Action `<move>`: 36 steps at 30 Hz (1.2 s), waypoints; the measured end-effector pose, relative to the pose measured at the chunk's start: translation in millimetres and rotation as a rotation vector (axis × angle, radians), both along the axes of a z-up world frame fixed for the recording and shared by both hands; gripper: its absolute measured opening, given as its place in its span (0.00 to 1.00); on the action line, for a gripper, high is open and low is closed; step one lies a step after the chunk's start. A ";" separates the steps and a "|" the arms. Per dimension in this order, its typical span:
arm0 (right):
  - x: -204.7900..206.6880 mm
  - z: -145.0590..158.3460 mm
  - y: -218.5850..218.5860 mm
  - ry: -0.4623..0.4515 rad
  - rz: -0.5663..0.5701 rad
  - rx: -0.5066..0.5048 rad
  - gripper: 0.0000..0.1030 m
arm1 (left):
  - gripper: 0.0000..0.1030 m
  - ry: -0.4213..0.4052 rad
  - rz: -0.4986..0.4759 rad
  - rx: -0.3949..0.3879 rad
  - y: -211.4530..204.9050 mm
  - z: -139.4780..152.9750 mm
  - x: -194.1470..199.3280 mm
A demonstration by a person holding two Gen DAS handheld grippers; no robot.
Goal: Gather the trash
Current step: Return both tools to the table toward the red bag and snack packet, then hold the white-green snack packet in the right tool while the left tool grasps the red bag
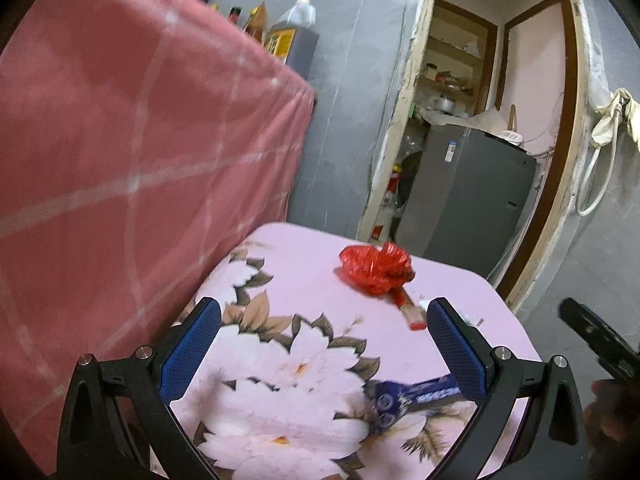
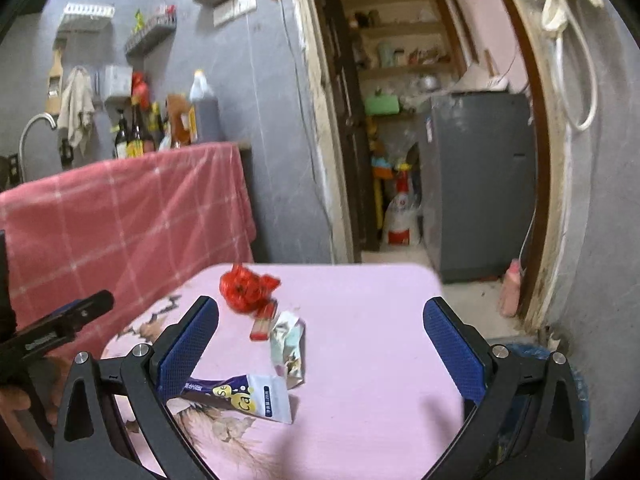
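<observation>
On the table [image 2: 360,320], the bag [image 2: 246,288] lies farthest back, with the stick [image 2: 264,322] touching its near side. The wrapper [image 2: 288,350] lies just right of the stick (nearer the camera); the sachet [image 2: 248,396] lies nearest. The cloth [image 2: 120,216] hangs left of the table.

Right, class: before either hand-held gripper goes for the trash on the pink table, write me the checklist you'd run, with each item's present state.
1. Left hand-held gripper open and holding nothing: ok.
2. Right hand-held gripper open and holding nothing: ok.
3. Trash in view on the table: red bag, red stick, crumpled wrapper, purple-white packet: ok.
4. Packet lying free: not ok, the right gripper's left finger overlaps its end.
5. Path to the crumpled wrapper unobstructed: ok.
6. Bin to drop the trash into: cannot tell, only a dark rim shows beside the table.
</observation>
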State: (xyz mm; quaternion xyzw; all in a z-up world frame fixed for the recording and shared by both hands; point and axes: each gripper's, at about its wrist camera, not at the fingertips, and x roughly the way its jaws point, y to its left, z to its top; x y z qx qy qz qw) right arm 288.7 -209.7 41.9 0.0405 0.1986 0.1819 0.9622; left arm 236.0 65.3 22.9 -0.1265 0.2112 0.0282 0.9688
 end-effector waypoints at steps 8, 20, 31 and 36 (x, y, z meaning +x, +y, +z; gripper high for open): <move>39.8 -24.0 20.9 0.168 0.053 -0.043 0.97 | 0.98 0.115 0.006 0.006 6.2 -13.1 23.9; 89.3 -50.0 56.0 0.383 0.163 -0.126 0.62 | 0.97 0.237 -0.081 -0.027 15.5 -25.8 85.3; 112.4 -62.5 54.9 0.424 0.151 -0.159 0.28 | 0.97 0.296 -0.186 -0.023 3.1 -23.8 127.8; 129.1 -57.9 47.7 0.421 0.116 -0.164 0.28 | 0.97 0.300 -0.227 -0.028 -7.7 -24.4 141.2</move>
